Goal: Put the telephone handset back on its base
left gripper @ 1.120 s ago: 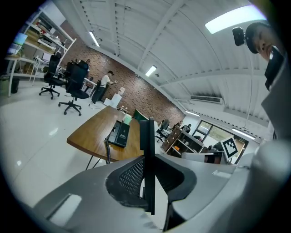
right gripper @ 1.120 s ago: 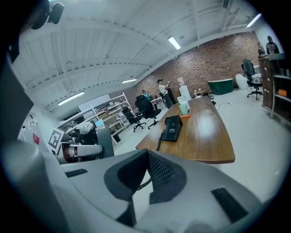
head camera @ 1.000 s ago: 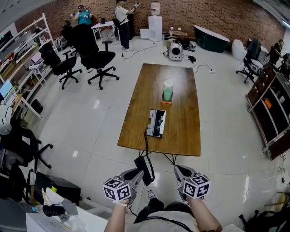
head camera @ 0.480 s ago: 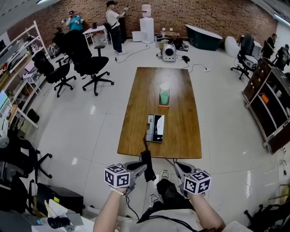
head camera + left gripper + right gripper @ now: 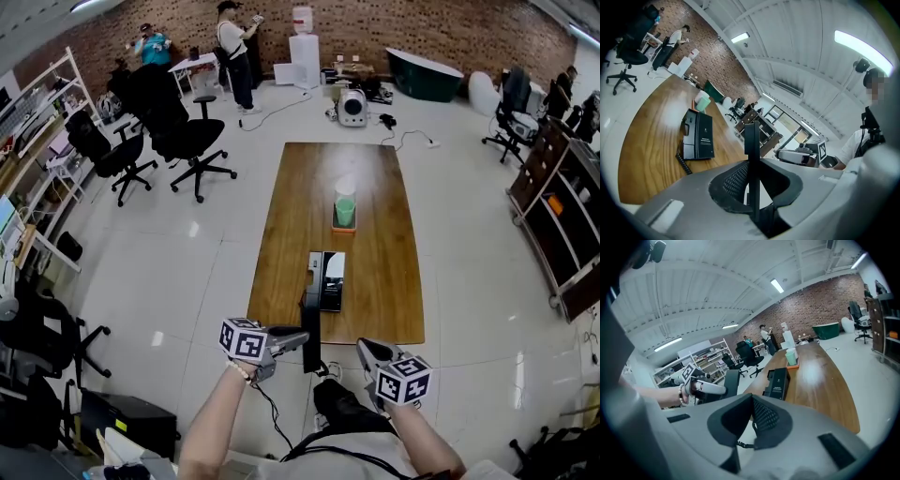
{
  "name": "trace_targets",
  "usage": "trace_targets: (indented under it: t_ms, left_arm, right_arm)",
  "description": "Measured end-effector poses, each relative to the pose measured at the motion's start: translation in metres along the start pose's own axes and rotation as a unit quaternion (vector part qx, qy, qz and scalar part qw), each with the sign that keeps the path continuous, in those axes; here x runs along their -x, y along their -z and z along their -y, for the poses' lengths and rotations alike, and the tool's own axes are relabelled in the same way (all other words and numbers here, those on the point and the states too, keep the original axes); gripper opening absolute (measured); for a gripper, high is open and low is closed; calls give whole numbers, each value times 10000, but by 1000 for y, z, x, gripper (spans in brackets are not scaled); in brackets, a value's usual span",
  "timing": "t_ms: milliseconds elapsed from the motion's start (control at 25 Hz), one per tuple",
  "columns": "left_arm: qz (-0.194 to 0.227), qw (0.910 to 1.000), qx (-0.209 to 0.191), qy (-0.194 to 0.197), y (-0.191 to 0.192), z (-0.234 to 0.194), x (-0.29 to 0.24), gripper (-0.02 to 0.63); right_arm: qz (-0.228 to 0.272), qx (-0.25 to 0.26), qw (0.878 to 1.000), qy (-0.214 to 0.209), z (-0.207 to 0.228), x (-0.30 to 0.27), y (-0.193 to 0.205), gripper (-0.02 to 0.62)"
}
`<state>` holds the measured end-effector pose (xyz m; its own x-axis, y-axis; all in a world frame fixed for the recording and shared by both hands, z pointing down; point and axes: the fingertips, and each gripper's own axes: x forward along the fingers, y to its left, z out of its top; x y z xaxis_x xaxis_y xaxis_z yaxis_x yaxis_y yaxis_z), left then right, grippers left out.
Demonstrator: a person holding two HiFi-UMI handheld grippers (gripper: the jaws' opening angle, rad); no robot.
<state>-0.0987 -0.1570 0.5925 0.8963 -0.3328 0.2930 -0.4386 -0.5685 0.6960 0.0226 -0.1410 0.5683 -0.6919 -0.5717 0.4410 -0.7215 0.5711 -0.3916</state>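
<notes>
Left gripper [image 5: 298, 339] is clamped on the handset [image 5: 310, 314], low centre of the head view, right over the table's [image 5: 375, 234] near edge and just below the base [image 5: 332, 281]. Right gripper [image 5: 367, 349], lower right, has its fingers together and holds nothing.

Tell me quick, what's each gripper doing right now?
Left gripper: jaws closed on the telephone handset.
Right gripper: jaws closed, holding nothing.
</notes>
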Motion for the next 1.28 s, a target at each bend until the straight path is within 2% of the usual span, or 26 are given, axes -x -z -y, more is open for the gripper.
trace_targets:
  t_ms: [400, 560, 920, 1280]
  left_arm:
    - [-428, 9985, 261, 230, -47, -87, -35, 64]
    - [-507, 9966, 490, 415, -57, -105, -43, 64]
    - [-688, 9941, 630, 560, -68, -156, -62, 64]
    - [-705, 9897, 865, 896, -77, -178, -75, 64]
  right_arm:
    - [-164, 147, 9997, 82, 21, -57, -24, 0]
    - [-168, 7, 9998, 90, 29, -70, -26, 0]
    - [-331, -102, 9991, 239, 55, -91, -29, 0]
    - [-467, -280, 9978, 373, 77, -103, -30, 0]
